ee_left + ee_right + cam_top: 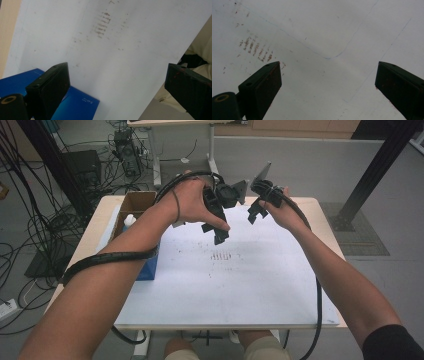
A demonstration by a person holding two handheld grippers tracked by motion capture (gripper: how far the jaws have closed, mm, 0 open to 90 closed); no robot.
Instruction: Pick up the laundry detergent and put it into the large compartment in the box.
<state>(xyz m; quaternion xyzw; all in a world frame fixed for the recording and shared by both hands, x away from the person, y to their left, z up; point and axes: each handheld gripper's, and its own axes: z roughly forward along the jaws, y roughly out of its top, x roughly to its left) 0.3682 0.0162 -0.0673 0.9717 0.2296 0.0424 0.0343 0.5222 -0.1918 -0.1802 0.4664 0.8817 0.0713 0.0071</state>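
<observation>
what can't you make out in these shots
- Cardboard box contents, high view: the left forearm covers most of it; a white bottle top peeks out, the rest is hidden.
- Blue box print, left gripper view: too small and blurred; a jaw covers part.
- Brown smudges on the white sheet, right gripper view: too blurred to identify.
- Left gripper and right gripper: both open, holding nothing.

Matt white paper sheet (250, 285), smudged; glossy blue box (75, 105); cardboard box (137, 202).

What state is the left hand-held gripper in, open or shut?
Open. In the left gripper view the left hand-held gripper has its two black jaws standing far apart, nothing between them, above the white paper sheet.
</observation>
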